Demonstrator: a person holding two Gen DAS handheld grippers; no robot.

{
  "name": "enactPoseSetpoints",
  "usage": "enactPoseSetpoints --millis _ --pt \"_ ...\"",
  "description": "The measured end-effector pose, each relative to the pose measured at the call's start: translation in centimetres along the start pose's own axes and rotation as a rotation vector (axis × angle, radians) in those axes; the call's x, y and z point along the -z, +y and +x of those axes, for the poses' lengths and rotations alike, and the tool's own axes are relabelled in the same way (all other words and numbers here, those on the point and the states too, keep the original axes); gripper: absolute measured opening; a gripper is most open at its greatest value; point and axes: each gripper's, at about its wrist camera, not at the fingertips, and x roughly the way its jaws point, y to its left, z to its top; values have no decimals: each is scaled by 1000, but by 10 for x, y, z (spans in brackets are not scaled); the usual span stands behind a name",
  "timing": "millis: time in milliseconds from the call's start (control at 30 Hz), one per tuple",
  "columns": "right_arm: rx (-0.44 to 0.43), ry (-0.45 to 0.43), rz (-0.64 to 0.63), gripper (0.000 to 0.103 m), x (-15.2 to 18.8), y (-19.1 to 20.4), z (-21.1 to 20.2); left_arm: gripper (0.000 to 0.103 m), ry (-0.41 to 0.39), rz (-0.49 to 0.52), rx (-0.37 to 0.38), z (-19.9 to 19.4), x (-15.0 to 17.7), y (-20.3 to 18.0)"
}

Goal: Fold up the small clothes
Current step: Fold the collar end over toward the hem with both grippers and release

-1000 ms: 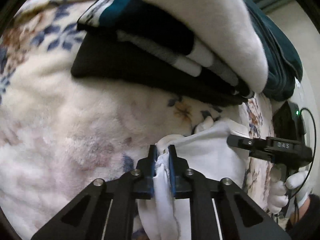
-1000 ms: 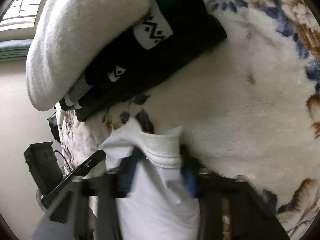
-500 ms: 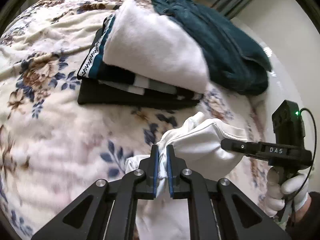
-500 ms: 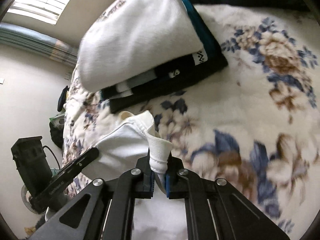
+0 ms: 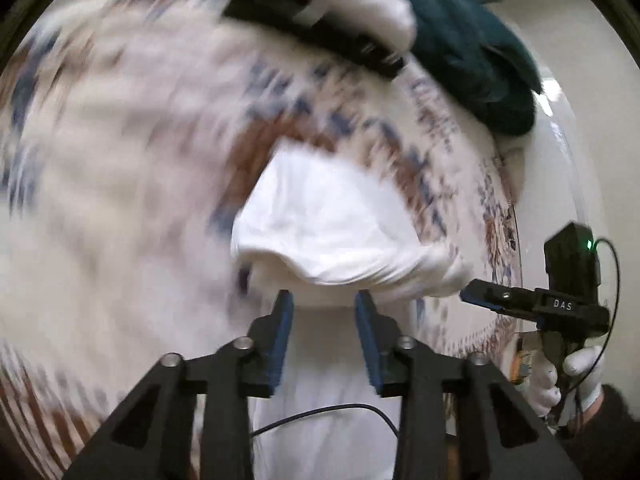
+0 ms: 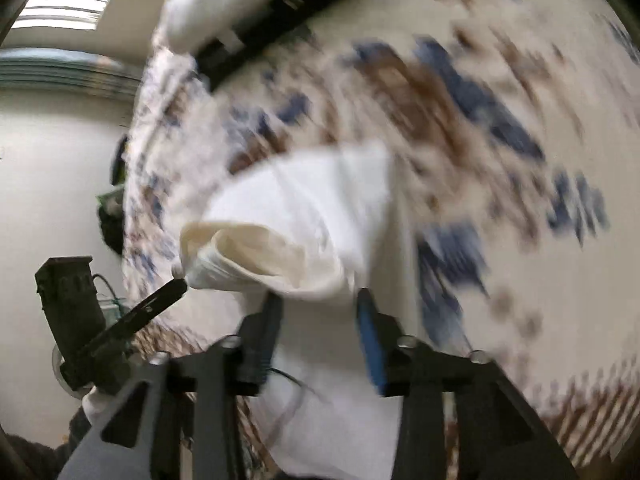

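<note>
Left wrist view: heavy motion blur. Left hand-held gripper (image 5: 324,312) has its jaws spread wide, nothing pinched between them. White garment (image 5: 328,232) lies on the floral blanket (image 5: 120,160) just ahead of the fingertips, waistband nearest, long axis running away from the camera. Right hand-held gripper (image 5: 480,294) at the garment's right corner; whether it is closed cannot be told here. Folded stack (image 5: 340,8) and a teal garment (image 5: 472,48) lie at the far end of the bed.

Right wrist view: right hand-held gripper (image 6: 318,316) gapes wide, holding nothing. Garment (image 6: 304,216) just ahead on the blanket (image 6: 500,160); its open waistband faces the camera. Stack (image 6: 240,4) beyond; window blinds (image 6: 60,4) upper left.
</note>
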Motion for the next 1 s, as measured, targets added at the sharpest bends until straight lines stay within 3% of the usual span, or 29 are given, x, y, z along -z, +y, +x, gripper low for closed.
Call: enactPoseSetpoints --millis 133,267,367,500,633,700,733,767,1000 --pt "-7 -7 127 46 20 -35 -10 43 -5 -110 -27 -10 10 25" --pt "-77 -43 221 46 9 -45 -9 44 -60 -161 -48 -12 -21 33" --pt "-109 -37 288 46 -7 -45 14 45 -42 -184 -52 10 -46 38" --pt "-56 14 309 46 -26 -36 54 45 17 -212 -46 44 -57 49" --pt "-3 58 330 46 -27 -35 82 45 -10 -254 -50 44 -41 48" --pt "-2 51 324 41 -26 -31 89 45 -26 -277 -56 41 -33 48" --pt "-4 42 319 18 -26 -30 90 45 -34 -293 -50 39 -29 49" --pt "-9 34 307 8 -25 -27 90 45 -40 -303 -54 36 -25 50" --pt "12 -71 257 7 -22 -17 49 45 -60 -318 -39 26 -21 48"
